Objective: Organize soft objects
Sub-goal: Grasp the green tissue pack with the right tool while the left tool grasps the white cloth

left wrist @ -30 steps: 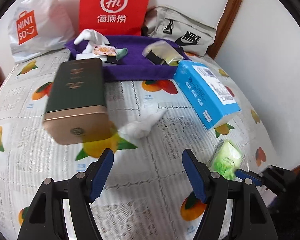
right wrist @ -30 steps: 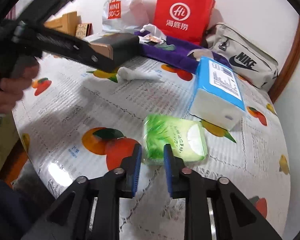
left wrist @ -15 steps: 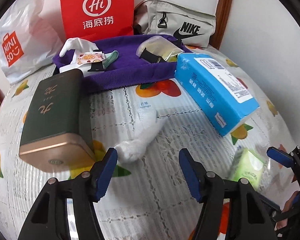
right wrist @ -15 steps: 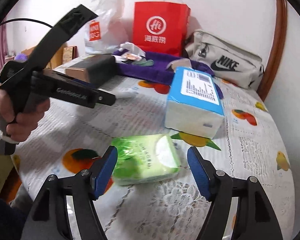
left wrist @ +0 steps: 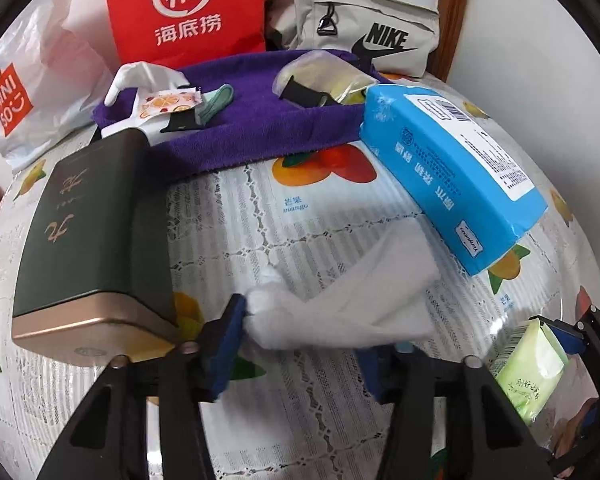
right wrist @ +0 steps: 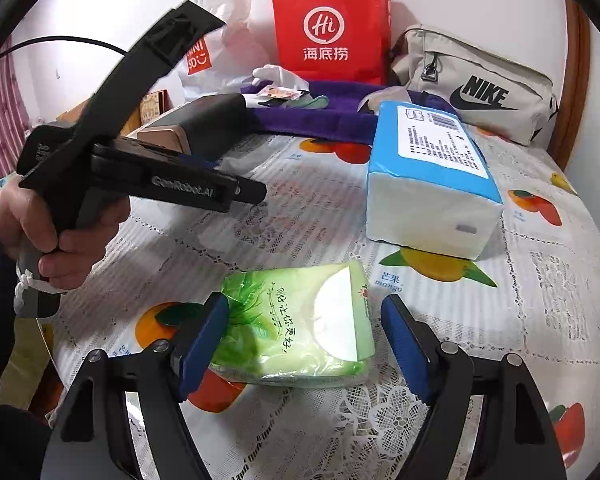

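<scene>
On the fruit-printed plastic tablecloth, the left gripper has just been closing with a crumpled white cloth between its jaws, while the right gripper, just been opening, straddles a soft green tissue pack without pressing it.

White crumpled tissue, twisted at one end, lying on the fruit-print tablecloth beside the blue tissue pack, green pocket tissue pack laid flat nearer the edge, purple towel spread behind.
</scene>
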`<state>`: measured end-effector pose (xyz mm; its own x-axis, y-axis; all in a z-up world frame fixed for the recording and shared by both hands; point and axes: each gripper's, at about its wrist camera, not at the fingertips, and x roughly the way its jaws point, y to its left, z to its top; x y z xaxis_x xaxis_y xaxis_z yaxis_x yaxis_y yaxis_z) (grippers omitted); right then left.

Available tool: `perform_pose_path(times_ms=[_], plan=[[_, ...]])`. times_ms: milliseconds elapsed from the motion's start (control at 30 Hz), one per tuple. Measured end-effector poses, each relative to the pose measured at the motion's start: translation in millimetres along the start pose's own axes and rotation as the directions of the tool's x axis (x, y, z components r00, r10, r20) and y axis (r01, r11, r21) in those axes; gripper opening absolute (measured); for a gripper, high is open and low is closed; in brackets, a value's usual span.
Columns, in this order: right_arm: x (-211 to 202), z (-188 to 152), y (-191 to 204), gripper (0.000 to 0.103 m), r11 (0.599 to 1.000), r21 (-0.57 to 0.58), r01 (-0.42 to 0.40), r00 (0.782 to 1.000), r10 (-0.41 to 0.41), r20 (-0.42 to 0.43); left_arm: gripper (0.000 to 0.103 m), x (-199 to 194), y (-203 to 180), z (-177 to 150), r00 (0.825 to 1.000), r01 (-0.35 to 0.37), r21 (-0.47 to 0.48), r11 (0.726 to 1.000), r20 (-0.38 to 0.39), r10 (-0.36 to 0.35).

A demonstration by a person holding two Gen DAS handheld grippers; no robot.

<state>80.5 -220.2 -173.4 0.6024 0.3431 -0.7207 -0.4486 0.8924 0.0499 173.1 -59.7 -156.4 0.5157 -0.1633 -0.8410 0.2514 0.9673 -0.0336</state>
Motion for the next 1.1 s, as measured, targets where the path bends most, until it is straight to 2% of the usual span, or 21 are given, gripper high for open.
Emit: perform_pose_path(times_ms=[133, 233, 333, 433, 733, 833, 1100], plan=[[-1, -2, -3, 0.065, 0.999, 0.023, -0.035, 0.999, 0.035, -0.007, 0.024, -1, -3, 0, 1.0, 0.021, 0.008, 1.0, 0.004, -0.021], [-4, -3, -6, 0.056, 0.998, 0.051, -0.03, 1.0, 0.03, -0.003, 0.022, -5, -4, -1, 1.0, 0.024, 0.015, 1.0, 0.005, -0.024], [-10, -3, -11, 0.044, 0.997, 0.072, -0.025, 1.0, 0.024, 0.008, 0.021, -14, -3, -6, 0.999, 0.033, 0.009, 0.999, 0.017, -0.033], [-15, -3, -17, 0.036, 0.994, 0.107, -0.035, 0.999, 0.034, 0.014, 0.021, -24, 0, -12, 0.999, 0.031, 0.001, 1.0, 0.028, -0.031], [-28, -5, -23, 0.019, 0.98, 0.191, -0.064, 0.998, 0.057, 0.041, 0.021, -53, 16, -34, 0.999, 0.011, -0.048, 0.999, 0.042, -0.009], [-36, -4, -25, 0.017, 0.97, 0.22, -0.101, 0.994, 0.089, 0.064, 0.021, -62, 20, -41, 0.999, 0.011, -0.068, 0.998, 0.053, -0.007], [-61, 5, -20, 0.016, 0.978, 0.198, -0.072, 0.992, 0.05, 0.113, 0.021, -86, 33, -51, 0.996, 0.003, -0.112, 0.994, 0.092, 0.008]])
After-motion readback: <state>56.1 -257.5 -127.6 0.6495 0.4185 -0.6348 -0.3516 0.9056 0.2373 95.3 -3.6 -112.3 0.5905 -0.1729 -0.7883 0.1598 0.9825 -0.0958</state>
